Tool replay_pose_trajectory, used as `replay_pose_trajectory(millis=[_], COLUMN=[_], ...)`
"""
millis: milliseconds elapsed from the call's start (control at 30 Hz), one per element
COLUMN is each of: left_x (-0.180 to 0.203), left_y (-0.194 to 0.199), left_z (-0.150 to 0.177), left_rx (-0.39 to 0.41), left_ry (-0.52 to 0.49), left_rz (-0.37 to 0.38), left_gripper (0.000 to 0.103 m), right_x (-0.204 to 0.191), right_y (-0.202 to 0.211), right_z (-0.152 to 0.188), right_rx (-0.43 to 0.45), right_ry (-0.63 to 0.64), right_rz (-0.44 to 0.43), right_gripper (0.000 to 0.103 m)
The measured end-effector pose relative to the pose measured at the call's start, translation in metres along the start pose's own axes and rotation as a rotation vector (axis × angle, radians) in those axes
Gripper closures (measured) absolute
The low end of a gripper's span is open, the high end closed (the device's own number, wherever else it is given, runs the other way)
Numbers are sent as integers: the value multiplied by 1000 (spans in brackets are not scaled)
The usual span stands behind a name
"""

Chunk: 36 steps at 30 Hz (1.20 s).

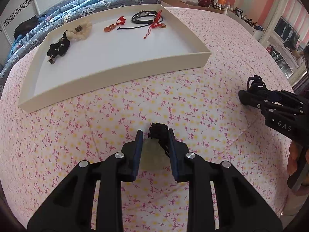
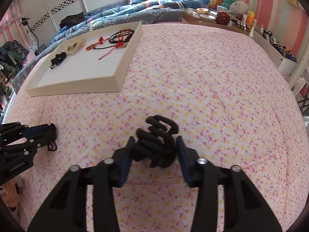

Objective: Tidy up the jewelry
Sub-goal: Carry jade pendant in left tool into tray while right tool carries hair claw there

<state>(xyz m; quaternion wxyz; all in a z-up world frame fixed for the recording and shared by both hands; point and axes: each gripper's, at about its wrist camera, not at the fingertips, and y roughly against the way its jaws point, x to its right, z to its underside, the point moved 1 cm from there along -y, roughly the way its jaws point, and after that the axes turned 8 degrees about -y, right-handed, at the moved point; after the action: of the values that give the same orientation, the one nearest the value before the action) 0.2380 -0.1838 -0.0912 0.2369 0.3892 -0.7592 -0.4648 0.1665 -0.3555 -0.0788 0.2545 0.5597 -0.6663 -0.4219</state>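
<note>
Both tools sit low over the pink floral bed [image 2: 193, 73], each straddling a piece with pads parted and not visibly clamped. Left tool [image 1: 155, 133] brackets a black corded pendant [image 1: 158, 130], whose knot touches the right pad only. Right tool [image 2: 154, 141] surrounds a black claw hair clip [image 2: 158, 141] loosely. Closing well likely means centring each piece first, then squeezing gently so cord or clip does not slip sideways. Tray [image 1: 123, 71] lies far left, already holding scrunchies [image 1: 69, 36] and bracelets [image 1: 146, 17]. Both tools point forward, tilted down.
</note>
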Motion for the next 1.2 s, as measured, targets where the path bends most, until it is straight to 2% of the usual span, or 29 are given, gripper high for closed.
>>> replay_pose_trajectory(millis=[433, 633, 900, 1200], left_x=[-13, -22, -36, -60], left_y=[11, 21, 29, 67], left_z=[4, 5, 6, -1], left_rx=[13, 30, 44, 119], left_ry=[36, 57, 88, 111], left_rz=[2, 19, 22, -2], left_gripper=[82, 91, 92, 92], right_x=[-2, -13, -37, -62], right_y=[8, 17, 33, 47], right_z=[-8, -11, -22, -53], right_rx=[24, 44, 78, 123], right_ry=[-10, 22, 70, 104], right_rz=[28, 54, 46, 23], right_gripper=[65, 65, 65, 65])
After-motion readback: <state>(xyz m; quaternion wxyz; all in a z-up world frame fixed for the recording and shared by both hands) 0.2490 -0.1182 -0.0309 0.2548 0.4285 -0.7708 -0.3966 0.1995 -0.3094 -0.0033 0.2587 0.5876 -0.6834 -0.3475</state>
